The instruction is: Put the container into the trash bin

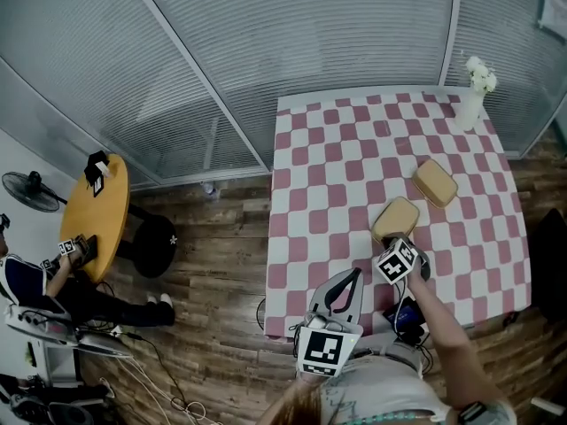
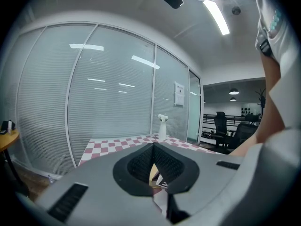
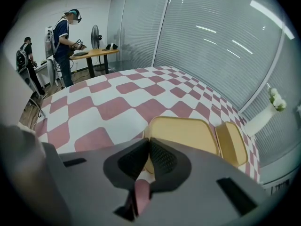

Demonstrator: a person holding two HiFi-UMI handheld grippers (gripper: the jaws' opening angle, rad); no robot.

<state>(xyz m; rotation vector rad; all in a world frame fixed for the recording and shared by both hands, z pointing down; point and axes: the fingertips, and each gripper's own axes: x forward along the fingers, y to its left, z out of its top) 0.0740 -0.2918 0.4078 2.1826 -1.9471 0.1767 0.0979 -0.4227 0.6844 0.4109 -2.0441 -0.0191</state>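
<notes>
Two tan lidded containers lie on the pink-and-white checked table (image 1: 337,166). The nearer container (image 1: 395,218) (image 3: 188,132) is by the front edge, the other container (image 1: 434,182) (image 3: 231,142) just behind it to the right. My right gripper (image 1: 400,239) (image 3: 149,143) points steeply down at the nearer container, its jaws shut on the near rim. My left gripper (image 1: 356,274) (image 2: 153,146) hangs level over the table's front edge, left of the right one. Its jaws are shut with nothing between them.
A white vase with flowers (image 1: 471,104) (image 2: 162,127) stands at the table's far right corner. A dark object (image 1: 553,259) sits on the floor right of the table. A round orange table (image 1: 97,215), a fan (image 1: 22,189) and a seated person (image 1: 35,282) are at the left.
</notes>
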